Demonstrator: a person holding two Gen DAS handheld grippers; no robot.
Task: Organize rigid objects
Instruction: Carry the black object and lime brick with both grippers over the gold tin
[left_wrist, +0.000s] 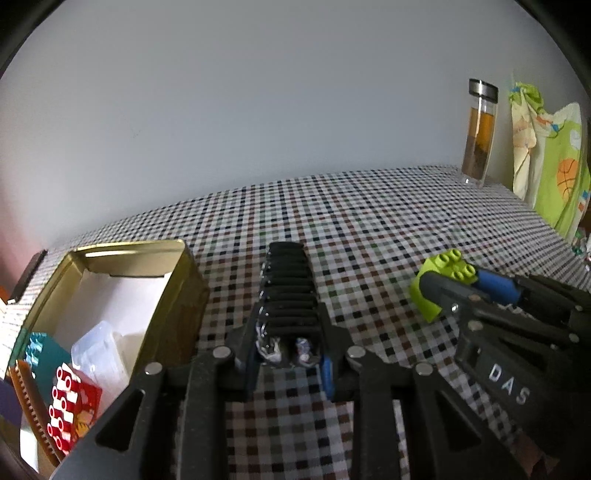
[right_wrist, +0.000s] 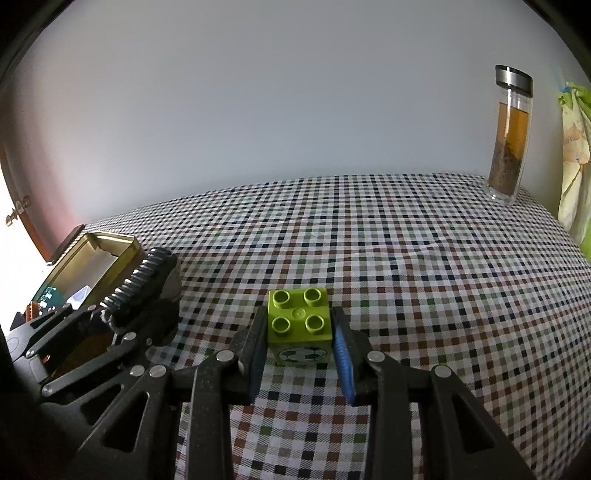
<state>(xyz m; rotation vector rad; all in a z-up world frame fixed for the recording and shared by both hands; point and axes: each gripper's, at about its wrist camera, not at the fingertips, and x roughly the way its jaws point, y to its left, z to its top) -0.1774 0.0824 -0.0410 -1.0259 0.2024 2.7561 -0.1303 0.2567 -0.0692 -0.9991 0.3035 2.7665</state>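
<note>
My left gripper is shut on a black ribbed object that juts forward between its blue pads, just right of the gold tin box. In the right wrist view the same object shows at the left, next to the tin. My right gripper is shut on a lime green studded brick, studs up, with a ball picture on its near face. The left wrist view shows that brick low over the checked cloth, held in the right gripper.
The tin holds a red studded brick, a teal piece, a clear plastic piece and an orange toothed strip. A glass bottle stands at the back right. Green patterned fabric hangs at the right edge.
</note>
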